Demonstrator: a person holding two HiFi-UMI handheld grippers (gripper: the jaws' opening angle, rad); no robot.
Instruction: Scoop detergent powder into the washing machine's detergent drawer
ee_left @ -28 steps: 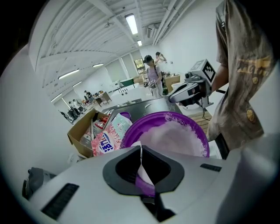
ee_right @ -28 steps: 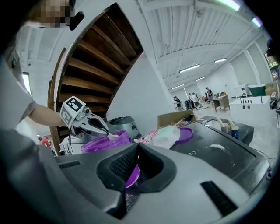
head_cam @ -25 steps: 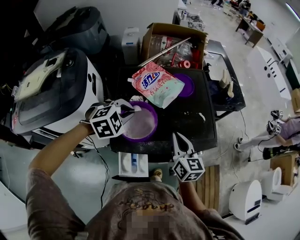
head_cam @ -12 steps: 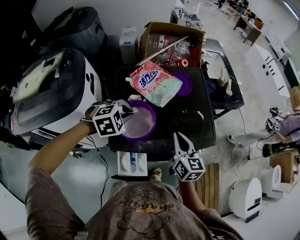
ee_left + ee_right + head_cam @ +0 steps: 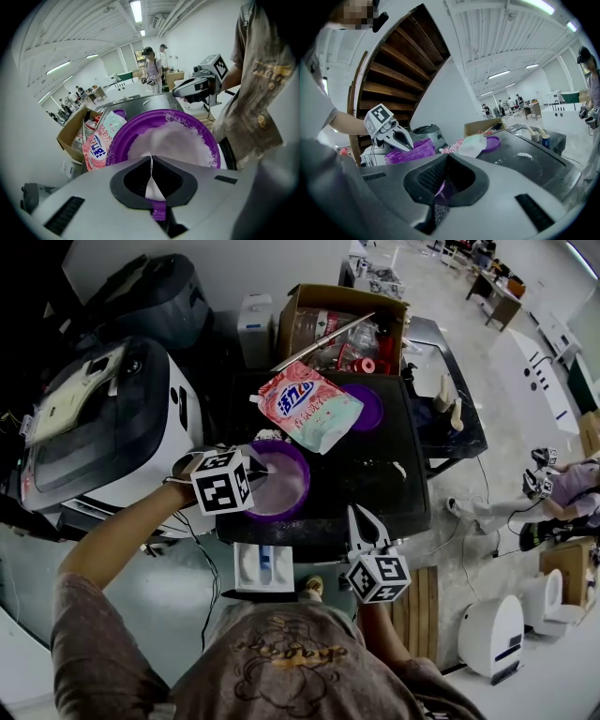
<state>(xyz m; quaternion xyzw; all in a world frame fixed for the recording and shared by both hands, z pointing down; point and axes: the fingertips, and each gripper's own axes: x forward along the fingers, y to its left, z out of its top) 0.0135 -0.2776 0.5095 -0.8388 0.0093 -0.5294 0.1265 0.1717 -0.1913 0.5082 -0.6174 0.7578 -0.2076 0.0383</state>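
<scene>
Fingers of left gripper [image 5: 151,160] clamp a purple scoop handle [image 5: 159,212] above powder bowl [image 5: 118,141]; right gripper [image 5: 446,158] fingers closed.

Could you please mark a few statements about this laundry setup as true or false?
1. The purple bowl holds white powder. True.
2. The detergent bag lies inside the cardboard box. False: it lies on the table, partly covering a purple lid.
3. Both grippers' jaws gape open. False: the left gripper and right gripper are shut, each on a purple piece I can't identify.
4. The white detergent drawer sits by the table's front edge. True.
</scene>
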